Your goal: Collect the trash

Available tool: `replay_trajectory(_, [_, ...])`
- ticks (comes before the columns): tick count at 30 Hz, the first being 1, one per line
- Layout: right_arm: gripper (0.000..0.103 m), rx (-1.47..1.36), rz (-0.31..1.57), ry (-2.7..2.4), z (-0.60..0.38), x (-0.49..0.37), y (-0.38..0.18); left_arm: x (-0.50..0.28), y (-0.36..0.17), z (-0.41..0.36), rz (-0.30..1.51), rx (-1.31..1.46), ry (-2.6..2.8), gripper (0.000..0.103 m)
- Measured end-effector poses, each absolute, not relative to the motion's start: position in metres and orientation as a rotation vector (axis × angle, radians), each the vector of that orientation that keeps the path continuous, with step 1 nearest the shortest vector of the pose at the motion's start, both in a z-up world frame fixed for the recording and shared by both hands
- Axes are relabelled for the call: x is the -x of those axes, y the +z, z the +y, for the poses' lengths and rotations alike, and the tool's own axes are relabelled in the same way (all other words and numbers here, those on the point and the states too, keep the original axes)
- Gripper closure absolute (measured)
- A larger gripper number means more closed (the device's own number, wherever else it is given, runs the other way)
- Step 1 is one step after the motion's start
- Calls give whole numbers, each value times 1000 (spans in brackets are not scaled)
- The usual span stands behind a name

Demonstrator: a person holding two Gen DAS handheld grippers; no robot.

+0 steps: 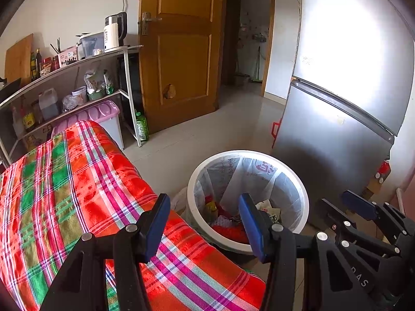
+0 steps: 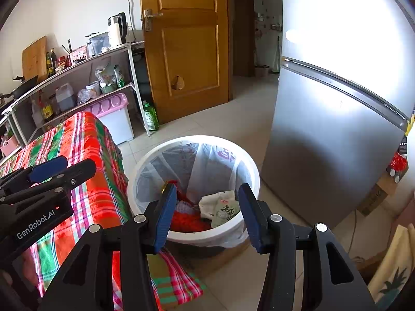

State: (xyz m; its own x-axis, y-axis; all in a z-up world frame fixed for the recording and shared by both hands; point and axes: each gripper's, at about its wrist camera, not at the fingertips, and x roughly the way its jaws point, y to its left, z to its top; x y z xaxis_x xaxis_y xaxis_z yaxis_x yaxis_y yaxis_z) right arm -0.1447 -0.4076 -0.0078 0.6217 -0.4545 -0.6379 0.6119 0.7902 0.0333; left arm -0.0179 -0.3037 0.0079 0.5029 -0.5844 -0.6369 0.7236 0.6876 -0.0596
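Note:
A white round trash bin (image 1: 298,181) with a clear plastic liner stands on the floor between the table and the fridge; it also shows in the right wrist view (image 2: 253,171). Inside lie wrappers: a red one (image 2: 186,220), a white-green packet (image 2: 223,208) and a yellow one (image 1: 211,207). My left gripper (image 1: 203,223) is open and empty, over the table corner beside the bin. My right gripper (image 2: 206,213) is open and empty, above the bin's near rim. The left gripper also shows in the right wrist view (image 2: 49,171).
A table with a red-green plaid cloth (image 1: 77,181) fills the left. A silver fridge (image 2: 337,129) stands right of the bin. A shelf rack (image 1: 64,83) with bottles and a kettle, a pink-lidded box (image 2: 111,108), a green bottle (image 2: 151,116) and a wooden door (image 1: 181,51) stand behind.

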Motion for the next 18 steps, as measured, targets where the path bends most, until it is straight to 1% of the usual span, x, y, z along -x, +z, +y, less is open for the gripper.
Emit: replay_trajectory(18, [53, -259, 661, -625, -409, 143, -8, 15, 6, -304, 674, -228, -798, 48])
